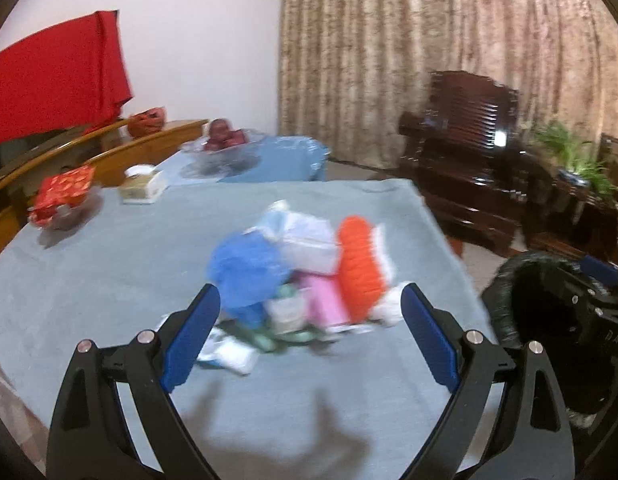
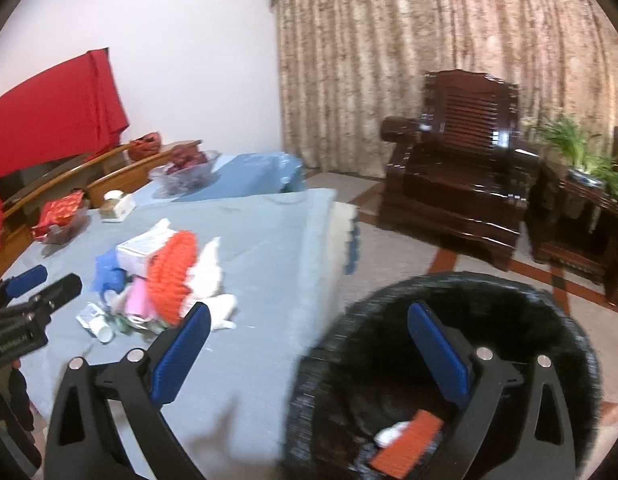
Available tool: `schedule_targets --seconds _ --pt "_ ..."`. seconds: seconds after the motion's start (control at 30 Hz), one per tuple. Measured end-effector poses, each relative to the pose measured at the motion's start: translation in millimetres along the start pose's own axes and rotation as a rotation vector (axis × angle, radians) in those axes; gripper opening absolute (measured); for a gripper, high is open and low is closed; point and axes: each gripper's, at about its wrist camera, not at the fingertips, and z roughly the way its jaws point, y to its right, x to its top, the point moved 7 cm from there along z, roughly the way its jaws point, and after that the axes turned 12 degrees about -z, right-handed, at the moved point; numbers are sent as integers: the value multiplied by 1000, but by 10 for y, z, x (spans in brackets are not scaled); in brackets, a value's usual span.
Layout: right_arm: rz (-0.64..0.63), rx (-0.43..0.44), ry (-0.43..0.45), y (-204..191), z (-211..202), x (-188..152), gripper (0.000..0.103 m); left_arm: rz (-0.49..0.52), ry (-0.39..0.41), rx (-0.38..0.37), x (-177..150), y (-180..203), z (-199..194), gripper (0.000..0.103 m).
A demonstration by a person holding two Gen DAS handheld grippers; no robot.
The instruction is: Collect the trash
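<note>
Jaws are standing wide apart on both tools, with nothing between the blue pads of either one. The left gripper point(image 1: 311, 332) is pointing down at the heap of mixed trash point(image 1: 297, 276), the landmark here, which is lying on the pale blue cloth-covered table point(image 1: 109, 280) just ahead of its fingertips. The right gripper point(image 2: 309, 344) is hanging to the right of that heap, over the table's edge and the round black-lined waste bin point(image 2: 569, 320), where an orange wrapper and white scraps are already lying. Nearest in the heap are white crumpled papers and a small white tube, then a pink packet point(image 1: 327, 300). Behind them are sitting a crumpled blue plastic bag point(image 1: 245, 268), a white cardboard box point(image 1: 309, 244) and an orange ribbed foam net point(image 1: 359, 264). All of it is looking light and mostly soft. The bag and net will probably be giving under the pads, so a pinch on a bunched fold should be holding better than a loose edge. The box seems stiffer and likely wants gripping across its narrow sides; the glossy packet may be slipping. Beyond the heap, to its left, a small tissue box point(image 1: 143, 188) and a red packet in a glass dish point(image 1: 63, 200) are resting. Farther still a glass fruit bowl point(image 1: 225, 148) is sitting, and off to the heap's right a dark wooden armchair point(image 2: 457, 168) is standing before the curtain.
</note>
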Motion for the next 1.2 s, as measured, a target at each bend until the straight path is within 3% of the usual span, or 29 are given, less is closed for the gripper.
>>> schedule_targets --seconds 0.3,0.67,0.77,0.87,0.93,0.97,1.0,1.2 --pt "-48 76 -66 -575 652 -6 96 -31 -20 53 -79 -304 213 89" --pt "-67 141 -218 -817 1252 -222 86 -45 -52 68 -210 -441 462 89" --pt "-78 168 -245 -886 1315 -235 77 -47 -56 64 -211 -434 503 89" --pt "-102 210 -283 -979 1385 -267 59 -53 -60 56 -202 -435 548 89" --pt "-94 259 -295 -1024 1409 -286 34 -50 -61 51 -203 -405 562 89" --pt "-90 276 -296 -1038 1409 -288 29 -48 -62 50 -207 -397 568 89" --pt "-90 292 -292 -1050 1401 -287 16 -46 -63 48 -210 -389 575 89" --pt "-78 263 -233 -942 1224 -194 10 -41 -65 38 -236 -331 565 89"
